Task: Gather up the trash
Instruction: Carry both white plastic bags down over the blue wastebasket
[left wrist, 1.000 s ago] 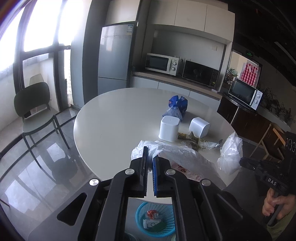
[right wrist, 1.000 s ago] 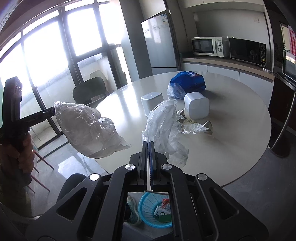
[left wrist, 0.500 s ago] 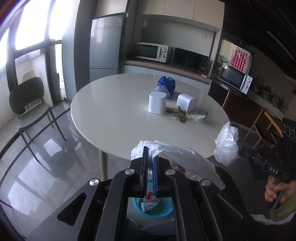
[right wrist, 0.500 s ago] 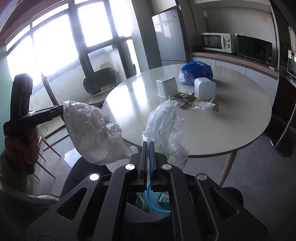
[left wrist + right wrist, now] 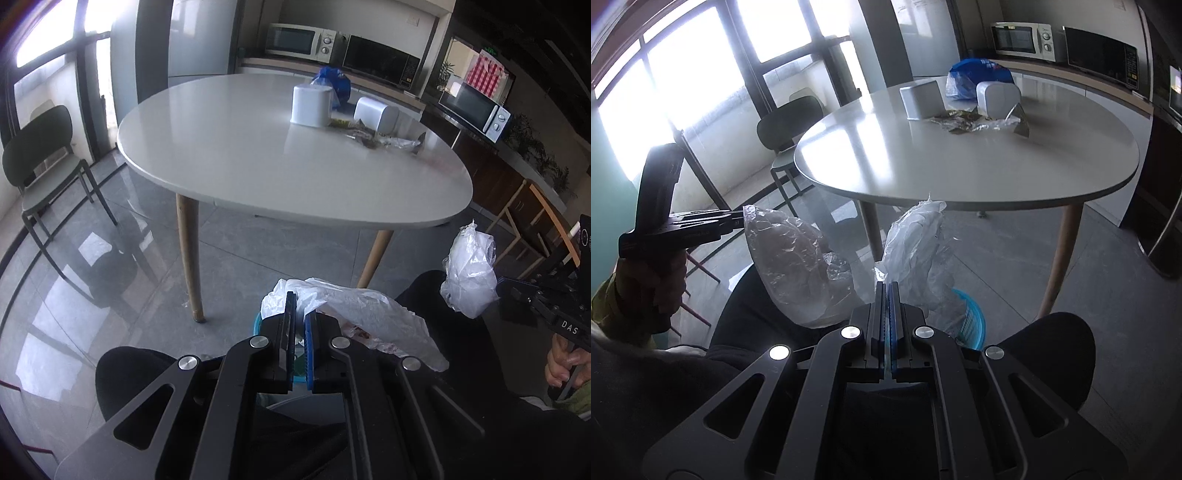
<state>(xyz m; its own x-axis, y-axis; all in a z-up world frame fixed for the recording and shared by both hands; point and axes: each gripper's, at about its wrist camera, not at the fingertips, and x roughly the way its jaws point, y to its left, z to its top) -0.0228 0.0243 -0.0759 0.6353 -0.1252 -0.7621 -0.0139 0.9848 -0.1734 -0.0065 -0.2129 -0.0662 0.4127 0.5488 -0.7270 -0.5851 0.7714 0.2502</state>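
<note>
My left gripper (image 5: 300, 306) is shut on a crumpled clear plastic bag (image 5: 369, 317), held low in front of the round white table (image 5: 258, 173). My right gripper (image 5: 886, 286) is shut on a white plastic bag (image 5: 916, 240) that hangs just above a blue mesh basket (image 5: 971, 325) on the floor. Each view shows the other hand: the left gripper (image 5: 737, 218) with its clear bag (image 5: 790, 266), and the right gripper (image 5: 513, 291) with its white bag (image 5: 469, 280). Crumpled wrappers (image 5: 384, 140) lie on the table.
Two white containers (image 5: 310, 105) (image 5: 376, 114) and a blue bag (image 5: 975, 77) stand on the table. Its wooden legs (image 5: 188, 251) stand close ahead. A dark chair (image 5: 40, 162) is at the left. The person's dark-trousered knees (image 5: 1052, 350) flank the basket.
Both grippers have sunk from above the table top to below its edge and drawn back from it, each still holding its bag. The basket now lies partly behind the bags.
</note>
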